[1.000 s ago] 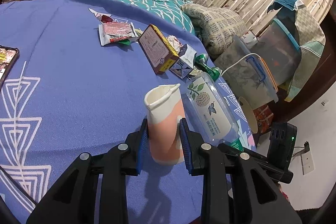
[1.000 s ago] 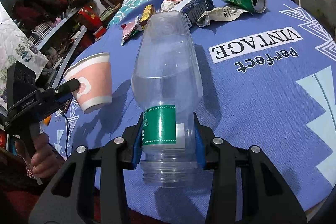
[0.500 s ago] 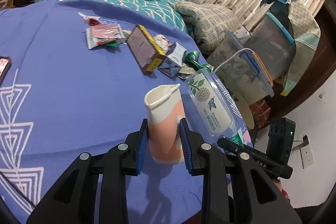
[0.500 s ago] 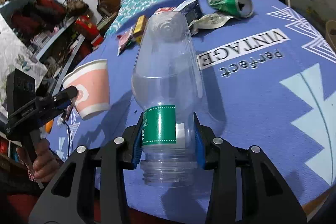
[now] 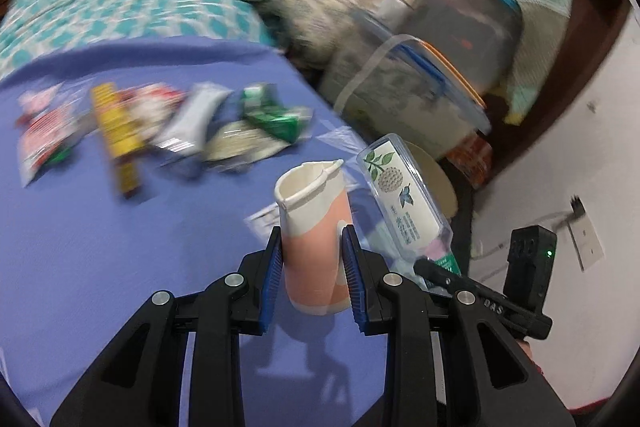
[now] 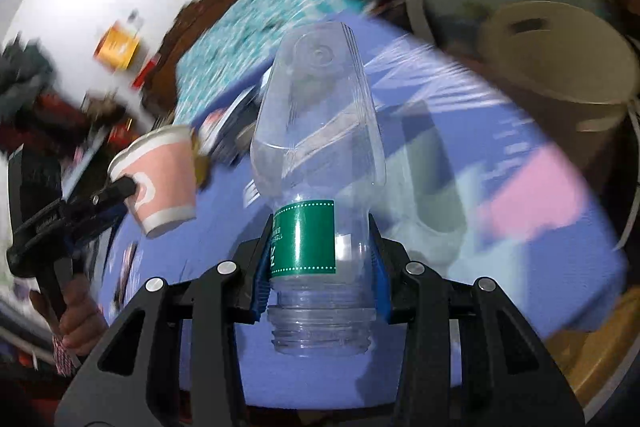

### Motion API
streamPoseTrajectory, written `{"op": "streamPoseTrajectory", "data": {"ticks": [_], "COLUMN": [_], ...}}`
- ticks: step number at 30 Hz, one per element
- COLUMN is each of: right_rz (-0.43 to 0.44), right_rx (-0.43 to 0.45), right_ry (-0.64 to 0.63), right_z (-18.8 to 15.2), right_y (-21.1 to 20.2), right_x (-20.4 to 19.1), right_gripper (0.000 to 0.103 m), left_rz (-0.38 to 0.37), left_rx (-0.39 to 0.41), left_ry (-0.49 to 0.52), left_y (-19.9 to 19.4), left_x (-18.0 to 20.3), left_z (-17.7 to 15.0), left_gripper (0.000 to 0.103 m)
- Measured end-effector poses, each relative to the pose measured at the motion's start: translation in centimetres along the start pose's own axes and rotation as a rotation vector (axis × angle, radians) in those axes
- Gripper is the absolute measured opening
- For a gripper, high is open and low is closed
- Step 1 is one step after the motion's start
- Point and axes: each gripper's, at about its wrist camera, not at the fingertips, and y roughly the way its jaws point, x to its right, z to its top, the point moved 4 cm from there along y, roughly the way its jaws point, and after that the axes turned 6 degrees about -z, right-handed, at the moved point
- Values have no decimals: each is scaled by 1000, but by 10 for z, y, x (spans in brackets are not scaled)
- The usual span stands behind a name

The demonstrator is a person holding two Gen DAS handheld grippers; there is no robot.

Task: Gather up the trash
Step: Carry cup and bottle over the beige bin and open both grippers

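In the left wrist view, a pink-and-white paper cup is gripped by the left tongs above the purple-clothed table. In the right wrist view, a clear plastic bottle with a green label is clamped by the right tongs near a beige bin.

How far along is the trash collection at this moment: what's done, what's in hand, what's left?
Done: nothing visibly binned yet. In hand: the left gripper is shut on the pink paper cup, and the right gripper is shut on the clear plastic bottle, both off the purple cloth. A beige bin shows beyond the cloth's edge. Left: the wrappers, yellow box and crushed green can on the cloth.
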Motion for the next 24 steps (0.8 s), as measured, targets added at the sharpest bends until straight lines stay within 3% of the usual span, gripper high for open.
{"op": "streamPoseTrajectory", "data": {"ticks": [7, 12, 13, 15, 16, 20, 24], "right_rz": [-113, -223, -239, -271, -276, -266, -225], "right_rx": [43, 32, 41, 104, 121, 251, 304], "right_ry": [202, 215, 210, 206, 201, 188, 116], "right_z": [63, 105, 112, 117, 120, 117, 95], "right_y": [-30, -23, -22, -29, -32, -62, -67], "right_x": [115, 159, 164, 170, 171, 163, 128], "right_gripper": [43, 48, 65, 72, 72, 72, 72], "left_rz": [-97, -130, -130, -110, -83, -28, -55], "left_rx": [-132, -210, -229, -253, -277, -324, -278], "left_ry": [218, 271, 269, 268, 270, 244, 292], "left_y": [122, 212, 237, 272, 292, 321, 286], "left_x": [113, 166, 175, 187, 190, 186, 184], "left_z": [65, 90, 94, 98, 98, 93, 80], "left_gripper": [28, 30, 34, 44, 62, 56, 56]}}
